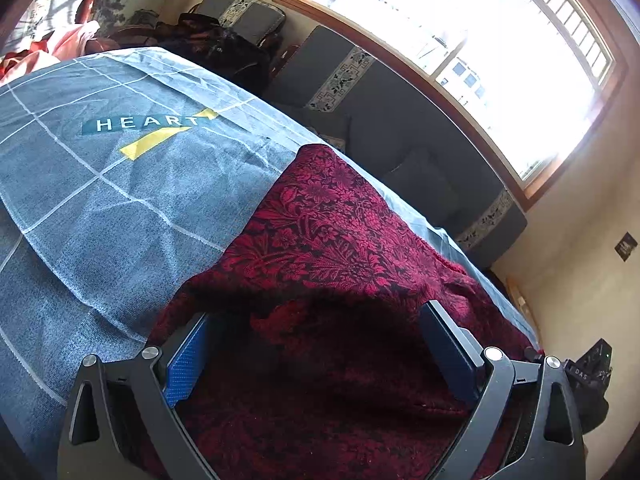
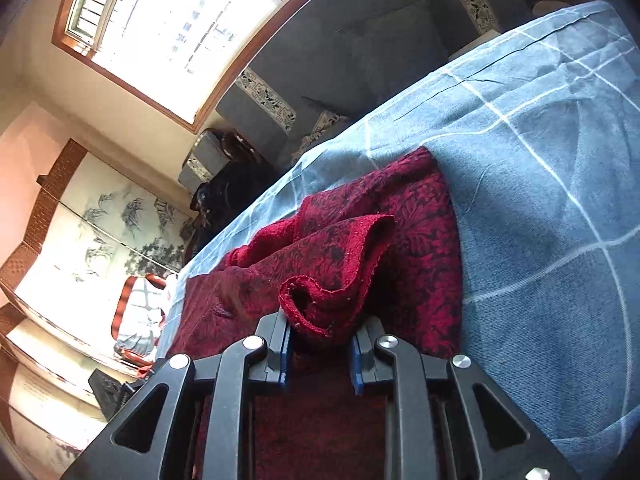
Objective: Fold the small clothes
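A dark red garment with a black floral pattern [image 1: 328,232] lies on a blue-grey checked sheet [image 1: 100,200] marked "HEART". My left gripper [image 1: 316,314] hovers low over the garment's near part, open, its blue pads [image 1: 188,360] far apart with nothing pinched between them. In the right wrist view the same garment [image 2: 420,248] is rumpled, one layer turned back over another. A rolled hem of it stands up between the jaws of my right gripper [image 2: 322,326], filling the narrow gap and touching both pads. The sheet [image 2: 540,200] lies bare to the right of it.
The sheet's far edge drops off toward dark grey cushions [image 1: 400,120] under a bright window [image 1: 460,40]. Pink and orange cloth [image 1: 60,44] is heaped at the far left. A black device [image 1: 592,376] sits on the floor at the right. A dark bag [image 2: 228,196] stands by a painted screen [image 2: 112,232].
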The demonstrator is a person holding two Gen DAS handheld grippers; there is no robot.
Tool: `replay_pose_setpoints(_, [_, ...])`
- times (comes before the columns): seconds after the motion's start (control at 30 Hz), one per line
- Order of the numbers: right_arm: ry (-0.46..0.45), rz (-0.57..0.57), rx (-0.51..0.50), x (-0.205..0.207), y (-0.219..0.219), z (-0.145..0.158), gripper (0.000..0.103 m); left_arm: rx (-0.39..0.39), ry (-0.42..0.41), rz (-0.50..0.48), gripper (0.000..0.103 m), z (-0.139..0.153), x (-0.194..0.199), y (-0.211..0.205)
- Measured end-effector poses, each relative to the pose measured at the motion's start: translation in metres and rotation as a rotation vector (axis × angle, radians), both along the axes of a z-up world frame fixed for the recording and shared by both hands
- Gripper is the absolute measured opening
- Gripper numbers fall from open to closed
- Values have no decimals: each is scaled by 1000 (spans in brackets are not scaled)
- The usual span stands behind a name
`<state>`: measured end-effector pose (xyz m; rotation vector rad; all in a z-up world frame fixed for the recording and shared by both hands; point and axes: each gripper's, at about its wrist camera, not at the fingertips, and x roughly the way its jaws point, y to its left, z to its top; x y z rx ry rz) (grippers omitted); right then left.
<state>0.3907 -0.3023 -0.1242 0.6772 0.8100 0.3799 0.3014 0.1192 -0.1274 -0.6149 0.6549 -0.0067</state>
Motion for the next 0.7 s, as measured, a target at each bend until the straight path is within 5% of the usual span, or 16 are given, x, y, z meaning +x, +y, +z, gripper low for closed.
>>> replay_pose_setpoints(0.17, [-82,77,-122,-1,22,20,17,-10,1,10,97,-1,-1,2])
replay_pose_setpoints(0.37, [57,60,-136,19,9,-12,17,-9,2,10,97,-1,-2,3])
replay_pose_setpoints(0.53, [70,28,-44,13,-5,-11,32,-13,1,11,97,0,-2,2])
replay_pose_setpoints(0.7, [-40,-119,-175,-17,-9,25,37,-20,0,17,97,0,-3,3])
